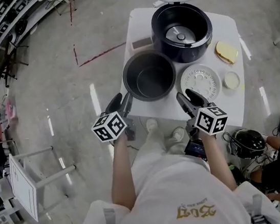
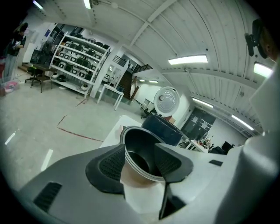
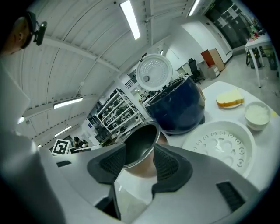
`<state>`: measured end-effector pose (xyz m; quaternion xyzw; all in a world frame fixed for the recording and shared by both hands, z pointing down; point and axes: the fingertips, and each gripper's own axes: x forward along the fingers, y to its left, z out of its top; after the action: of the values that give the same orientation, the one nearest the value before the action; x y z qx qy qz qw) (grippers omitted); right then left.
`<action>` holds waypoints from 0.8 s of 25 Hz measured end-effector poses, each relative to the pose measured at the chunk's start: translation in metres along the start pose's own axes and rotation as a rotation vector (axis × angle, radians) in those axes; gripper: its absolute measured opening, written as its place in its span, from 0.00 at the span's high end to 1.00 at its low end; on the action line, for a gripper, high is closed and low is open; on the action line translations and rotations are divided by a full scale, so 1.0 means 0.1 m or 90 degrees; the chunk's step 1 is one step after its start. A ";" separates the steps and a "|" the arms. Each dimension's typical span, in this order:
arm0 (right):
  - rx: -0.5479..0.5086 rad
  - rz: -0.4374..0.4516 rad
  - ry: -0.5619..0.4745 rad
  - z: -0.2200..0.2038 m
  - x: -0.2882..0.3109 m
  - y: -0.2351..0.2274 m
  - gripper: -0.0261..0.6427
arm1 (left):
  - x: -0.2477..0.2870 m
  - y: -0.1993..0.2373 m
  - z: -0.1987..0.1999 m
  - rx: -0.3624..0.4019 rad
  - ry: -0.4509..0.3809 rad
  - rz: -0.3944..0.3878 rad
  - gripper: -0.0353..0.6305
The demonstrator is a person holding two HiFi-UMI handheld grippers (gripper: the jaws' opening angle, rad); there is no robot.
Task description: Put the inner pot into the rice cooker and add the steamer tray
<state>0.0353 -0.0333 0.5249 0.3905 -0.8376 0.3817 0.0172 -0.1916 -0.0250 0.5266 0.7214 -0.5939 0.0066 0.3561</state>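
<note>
Both wide open and empty, left gripper [image 1: 124,102] and right gripper [image 1: 186,97] hover at the table's [image 1: 230,102] front edge. The inner pot [image 1: 149,75] stands just beyond.

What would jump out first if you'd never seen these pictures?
The dark round metal inner pot sits empty at the near edge of the white table, with the dark blue rice cooker open right behind it. The left hand-held gripper and right hand-held gripper point at it, jaws apart, not touching. A white round steamer tray with holes lies to the pot's right.
</note>
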 end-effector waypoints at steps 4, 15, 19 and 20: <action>-0.002 -0.004 0.009 0.04 0.16 0.01 0.67 | 0.14 0.16 0.08 -0.011 0.006 0.005 0.63; 0.015 -0.045 0.050 0.05 0.68 -0.22 0.67 | 0.69 0.51 0.03 -0.040 0.069 -0.011 0.64; 0.013 -0.062 0.066 0.02 0.81 -0.30 0.67 | 0.82 0.54 0.00 -0.045 0.087 -0.024 0.64; 0.012 -0.067 0.069 0.01 0.83 -0.32 0.67 | 0.84 0.54 -0.01 -0.046 0.090 -0.026 0.64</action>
<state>-0.0015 -0.1000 0.5714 0.4125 -0.8101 0.4091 0.0789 -0.2128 -0.0986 0.5910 0.7181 -0.5519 0.0292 0.4230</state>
